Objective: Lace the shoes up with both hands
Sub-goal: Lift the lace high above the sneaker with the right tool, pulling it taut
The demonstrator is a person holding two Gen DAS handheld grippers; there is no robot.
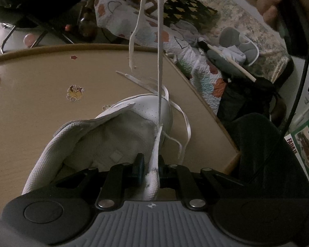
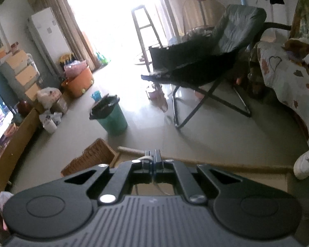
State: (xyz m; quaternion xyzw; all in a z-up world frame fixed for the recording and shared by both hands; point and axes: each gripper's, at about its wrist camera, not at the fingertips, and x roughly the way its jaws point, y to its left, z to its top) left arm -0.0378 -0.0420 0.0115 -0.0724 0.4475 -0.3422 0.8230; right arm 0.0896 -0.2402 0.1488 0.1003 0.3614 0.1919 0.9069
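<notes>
Left gripper is clamping the white eyelet flap on the right side of the shoe, its pads pressing on the fabric from both sides. The shoe is lying on the table, toe pointing away from the camera, its mesh-lined opening facing the left gripper. A white lace is running taut from the flap straight up out of the top of the left view; a second, slack stretch of lace is dangling beside it, and more lace is lying looped on the table past the toe and along the shoe's right side. Fingers of a person's hand are showing at the upper right of the left view. Right gripper is sitting with jaws fully closed; a pale strip, probably the lace, is peeking out at the left of the fingertips, but whether it is actually pinched is not clear. In the right view the shoe is appearing at the far right edge, resting on the table, well apart from the right gripper. Stickers are dotting the tabletop. A black folding chair and a green bin are standing on the floor beyond.
</notes>
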